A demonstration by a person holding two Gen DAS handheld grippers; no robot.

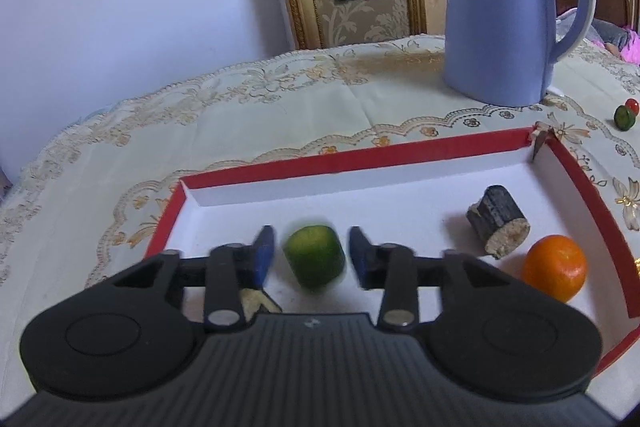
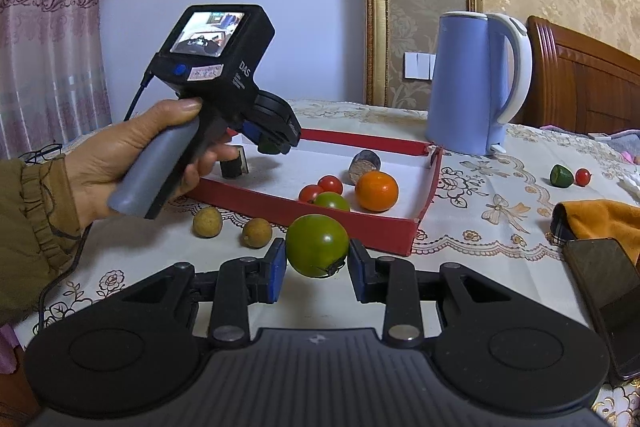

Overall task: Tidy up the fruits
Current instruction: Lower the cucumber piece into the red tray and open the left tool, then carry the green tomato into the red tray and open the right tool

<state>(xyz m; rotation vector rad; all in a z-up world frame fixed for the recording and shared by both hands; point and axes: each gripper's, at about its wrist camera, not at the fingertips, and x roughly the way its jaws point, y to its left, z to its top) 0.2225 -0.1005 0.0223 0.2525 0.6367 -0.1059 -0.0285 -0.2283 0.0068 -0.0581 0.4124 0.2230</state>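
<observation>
Three things lie in the shallow red-rimmed tray (image 1: 440, 147) in the left wrist view: a blurred green citrus (image 1: 315, 257), a glossy orange (image 1: 554, 267) by the right wall, and a dark, rough-barked stub (image 1: 498, 223) with pale cut ends. The left claw (image 1: 312, 255) stands open over the tray's white floor, its blue pads on either side of the green citrus and clear of it. A smooth lilac kettle (image 1: 504, 11) stands on the embroidered cloth of the surface (image 1: 200, 123) beyond the tray's far edge.

In the right wrist view, the right claw (image 2: 317, 259) is closed on a round green tomato (image 2: 317, 245), just outside the tray's near wall. Inside the tray sit two red cherry tomatoes (image 2: 330, 183), another green tomato (image 2: 332, 202) and the orange. Two tan, matte longans (image 2: 207, 221) rest on the cloth beside the near wall.
</observation>
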